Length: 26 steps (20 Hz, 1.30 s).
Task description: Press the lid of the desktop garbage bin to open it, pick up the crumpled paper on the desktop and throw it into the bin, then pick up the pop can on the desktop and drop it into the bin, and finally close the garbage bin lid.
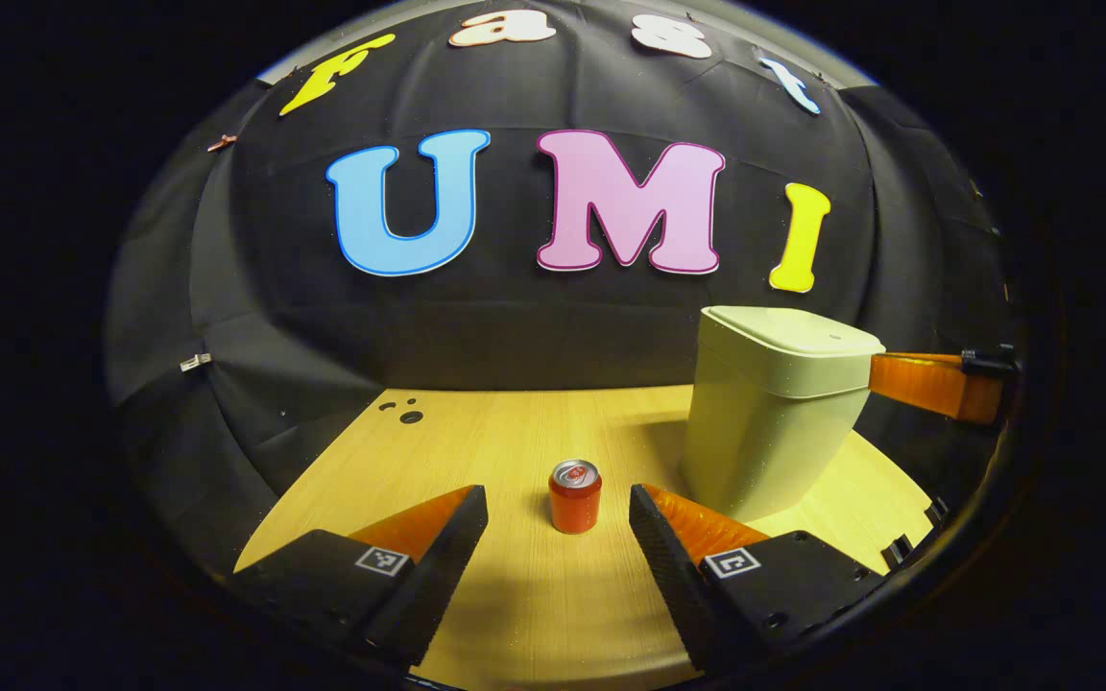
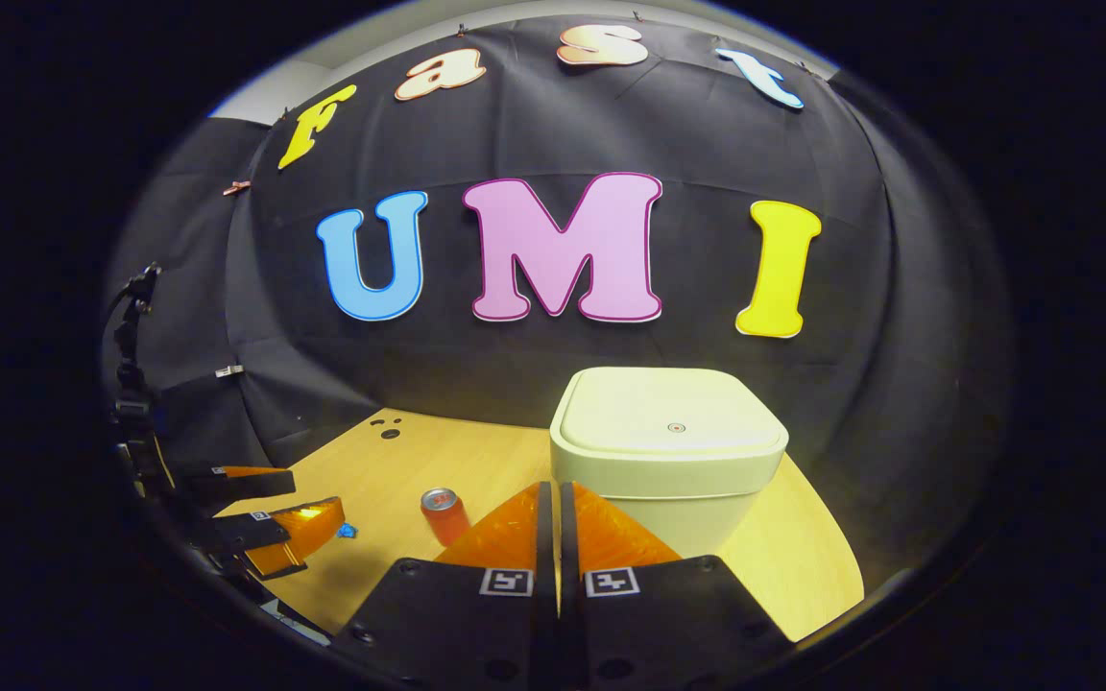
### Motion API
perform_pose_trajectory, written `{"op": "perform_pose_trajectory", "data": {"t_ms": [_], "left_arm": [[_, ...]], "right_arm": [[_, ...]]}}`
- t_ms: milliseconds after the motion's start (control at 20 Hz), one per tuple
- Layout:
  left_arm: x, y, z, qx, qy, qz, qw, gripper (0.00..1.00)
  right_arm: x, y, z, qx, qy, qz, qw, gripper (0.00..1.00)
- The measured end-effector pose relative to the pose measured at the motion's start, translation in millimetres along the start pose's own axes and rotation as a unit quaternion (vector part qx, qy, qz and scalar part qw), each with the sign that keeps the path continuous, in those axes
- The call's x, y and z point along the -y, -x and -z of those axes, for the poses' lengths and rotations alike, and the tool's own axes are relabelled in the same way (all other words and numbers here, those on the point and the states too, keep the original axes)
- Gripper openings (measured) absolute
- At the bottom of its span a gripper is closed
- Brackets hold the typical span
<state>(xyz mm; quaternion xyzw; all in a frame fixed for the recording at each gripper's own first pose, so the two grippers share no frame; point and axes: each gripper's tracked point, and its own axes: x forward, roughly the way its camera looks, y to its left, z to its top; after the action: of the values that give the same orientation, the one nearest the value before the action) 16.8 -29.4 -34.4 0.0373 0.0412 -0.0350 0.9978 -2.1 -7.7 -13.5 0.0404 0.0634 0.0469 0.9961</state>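
The bin (image 2: 668, 451) stood on the far right of the table (image 1: 515, 595) with its lid (image 2: 673, 422) down and flush. The can (image 1: 575, 495) stood upright near the table's middle, left of the bin and apart from it. Crumpled paper could not be made out with certainty; a small blue scrap (image 2: 348, 530) lay by the left gripper in the right gripper view.

The left gripper (image 1: 558, 523) was spread wide and held nothing, the can standing just beyond its fingertips and between them. The right gripper (image 2: 554, 518) was closed, fingers together on nothing, pointed at the bin's near wall below the lid.

Risks, as judged:
- An off-centre press could fail to release the lid, or push the light bin back.
- A can grasp before lid release would break task order.
- A fingertip clipping the can would likely topple it and let it roll.
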Motion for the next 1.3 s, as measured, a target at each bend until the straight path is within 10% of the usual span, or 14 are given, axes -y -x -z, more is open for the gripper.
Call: {"op": "perform_pose_trajectory", "data": {"t_ms": [1300], "left_arm": [[-19.8, 25.6, 27.1, -0.041, 0.012, -0.127, 0.991, 0.96]], "right_arm": [[99.4, -87.9, -21.0, -0.019, 0.005, 0.035, 0.999, 0.05]]}}
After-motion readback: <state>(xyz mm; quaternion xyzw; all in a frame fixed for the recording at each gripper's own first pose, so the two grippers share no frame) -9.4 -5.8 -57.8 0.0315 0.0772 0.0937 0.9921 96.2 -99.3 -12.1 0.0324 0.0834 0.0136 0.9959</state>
